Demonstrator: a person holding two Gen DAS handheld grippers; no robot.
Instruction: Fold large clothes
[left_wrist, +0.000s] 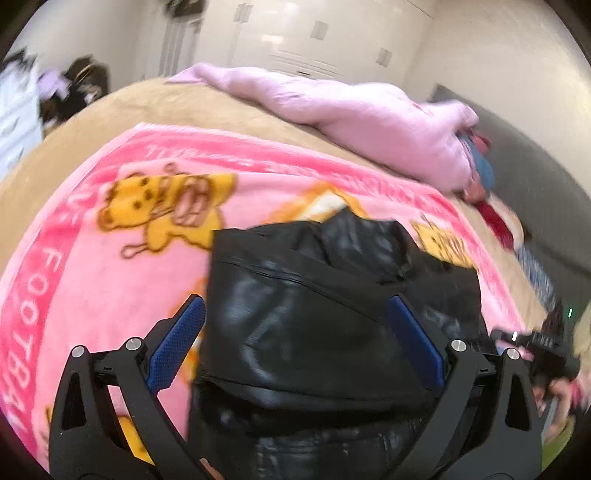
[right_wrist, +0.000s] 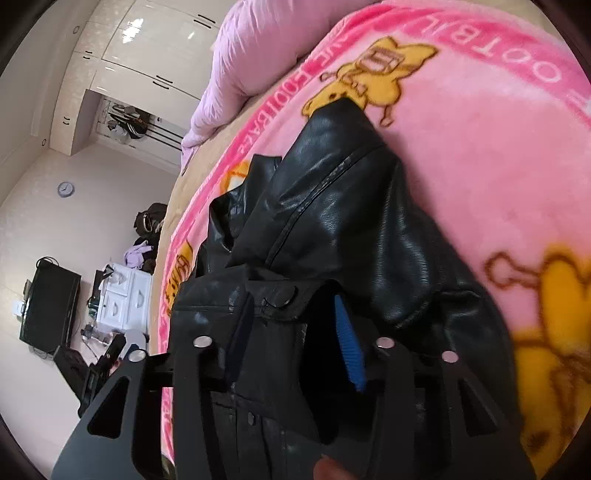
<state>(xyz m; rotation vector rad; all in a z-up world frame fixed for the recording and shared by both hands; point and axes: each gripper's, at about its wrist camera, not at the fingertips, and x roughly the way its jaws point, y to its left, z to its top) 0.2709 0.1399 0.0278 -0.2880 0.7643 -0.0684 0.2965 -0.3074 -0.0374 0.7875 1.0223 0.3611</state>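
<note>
A black leather jacket (left_wrist: 317, 317) lies folded in a heap on a pink cartoon blanket (left_wrist: 110, 266) on the bed. My left gripper (left_wrist: 297, 306) is open, its blue-padded fingers (left_wrist: 177, 343) standing wide on either side of the jacket just above it. In the right wrist view the jacket (right_wrist: 351, 221) fills the middle, one sleeve running up across the blanket (right_wrist: 480, 166). My right gripper (right_wrist: 295, 306) has its fingers close around the jacket's hem by a snap button; a blue pad (right_wrist: 349, 343) shows on one side.
A pale pink quilt (left_wrist: 351, 110) is bunched at the far side of the bed, with red and blue cloth (left_wrist: 484, 170) at its right end. White wardrobes (right_wrist: 140, 48), a white drawer unit (right_wrist: 125, 295) and a dark TV (right_wrist: 48, 306) stand beyond the bed.
</note>
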